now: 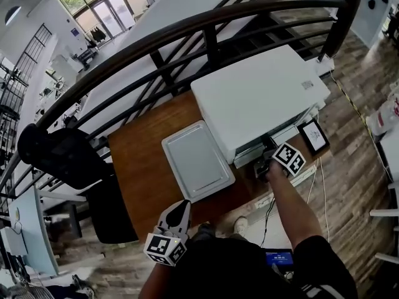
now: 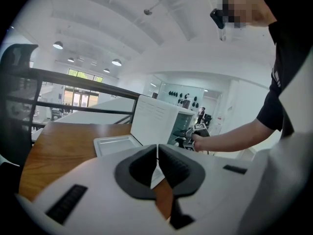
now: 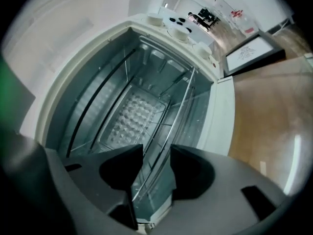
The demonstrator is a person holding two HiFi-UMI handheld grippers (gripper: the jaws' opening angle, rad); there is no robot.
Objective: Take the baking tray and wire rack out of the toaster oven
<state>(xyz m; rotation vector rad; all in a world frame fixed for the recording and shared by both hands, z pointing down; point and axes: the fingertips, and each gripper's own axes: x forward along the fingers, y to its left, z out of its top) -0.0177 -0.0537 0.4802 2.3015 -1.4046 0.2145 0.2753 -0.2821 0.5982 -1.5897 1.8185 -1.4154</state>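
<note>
The white toaster oven (image 1: pixel 259 95) stands on the wooden table (image 1: pixel 140 167) with its front open. Beside it on the left, the grey baking tray (image 1: pixel 196 159) lies flat on the table and also shows as the baking tray (image 2: pixel 115 143) past my left jaws. My right gripper (image 1: pixel 265 164) is at the oven's mouth. In the right gripper view the wire rack (image 3: pixel 164 140) sits inside the oven, and its front wire runs between the jaws of my right gripper (image 3: pixel 156 150), which stand apart. My left gripper (image 1: pixel 185 204) hovers shut and empty at the table's near edge.
A dark metal railing (image 1: pixel 206 39) runs behind the table. A small framed picture (image 1: pixel 313 136) stands right of the oven, with cables (image 1: pixel 312 182) below it. A black chair (image 1: pixel 62 154) is at the left. The oven's floor is dimpled metal (image 3: pixel 129 116).
</note>
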